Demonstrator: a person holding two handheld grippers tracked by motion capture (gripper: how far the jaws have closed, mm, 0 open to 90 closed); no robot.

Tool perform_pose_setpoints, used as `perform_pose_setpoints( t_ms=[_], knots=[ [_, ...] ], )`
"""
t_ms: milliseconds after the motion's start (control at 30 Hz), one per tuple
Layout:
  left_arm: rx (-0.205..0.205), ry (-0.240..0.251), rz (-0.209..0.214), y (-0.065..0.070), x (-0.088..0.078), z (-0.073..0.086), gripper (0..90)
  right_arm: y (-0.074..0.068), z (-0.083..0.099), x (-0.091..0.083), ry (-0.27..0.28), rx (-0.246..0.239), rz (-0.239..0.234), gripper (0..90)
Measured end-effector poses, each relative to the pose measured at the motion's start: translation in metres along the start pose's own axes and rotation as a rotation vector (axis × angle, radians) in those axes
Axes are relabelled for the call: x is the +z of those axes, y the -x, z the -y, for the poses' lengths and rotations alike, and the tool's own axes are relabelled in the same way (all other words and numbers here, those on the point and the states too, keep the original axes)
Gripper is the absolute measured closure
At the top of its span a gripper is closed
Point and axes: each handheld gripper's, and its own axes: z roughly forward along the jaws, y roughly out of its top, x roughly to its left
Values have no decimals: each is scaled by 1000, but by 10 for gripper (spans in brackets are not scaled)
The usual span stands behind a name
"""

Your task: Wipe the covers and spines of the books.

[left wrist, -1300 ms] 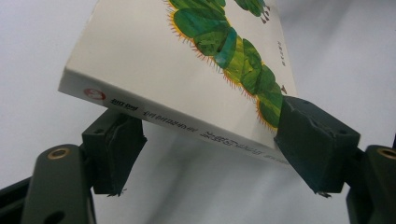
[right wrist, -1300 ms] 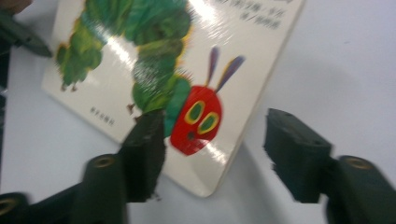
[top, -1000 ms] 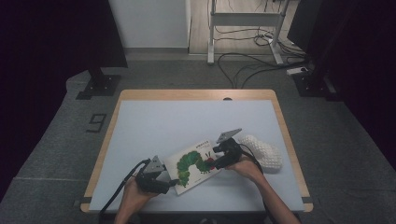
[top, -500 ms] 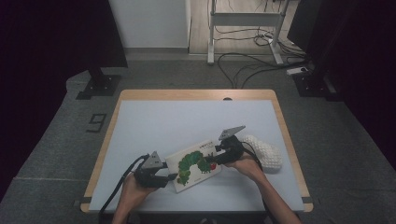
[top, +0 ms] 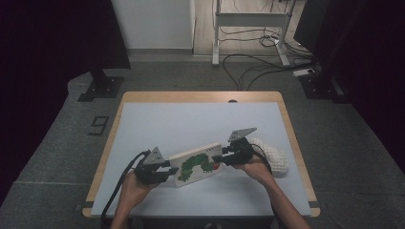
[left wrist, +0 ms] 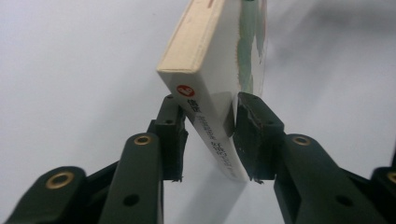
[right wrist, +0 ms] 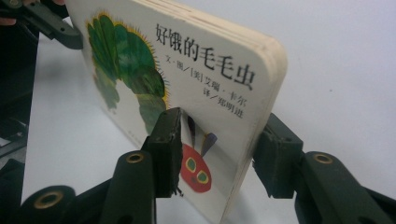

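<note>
A: Where's the book (top: pixel 198 164)?
B: Near the front edge of the surface (top: pixel 191 119), roughly mid, tilted, caterpillar cover up. White knobbly thing (top: pixel 273 158) sits just beside it, toward the right edge.
A: Left gripper (left wrist: pixel 210 128)?
B: Fingers (left wrist: pixel 254 126) have just been closing, now clamped on the spine end.
A: Right gripper (right wrist: pixel 219 149)?
B: Same, just been closing; fingers (right wrist: pixel 167 140) clamped on the other end, one on the red head.
</note>
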Motion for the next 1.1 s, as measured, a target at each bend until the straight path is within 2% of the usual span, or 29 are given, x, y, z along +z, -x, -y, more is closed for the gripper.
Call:
perform_pose_setpoints(
  t_ms=[167, 200, 400, 633, 833, 1100],
  knots=[
    [3, 1, -23, -3, -2, -4, 668, -2, -2, -1, 8, -21, 20, 571],
    [2, 3, -31, -4, -2, -5, 669, -4, -3, -2, 5, -34, 37, 573],
    [1, 10, -41, -11, -2, -9, 667, -7, -8, -3, 16, -51, 71, 577],
    [3, 12, -79, -16, 4, -9, 645, -6, -9, 0, 23, -65, 93, 594],
    [-32, 56, -55, -18, 3, -9, 628, -5, -4, 0, 27, -61, 92, 602],
    [-25, 73, -54, -17, 3, -7, 617, -6, -3, 0, 24, -74, 99, 596]
  ],
)
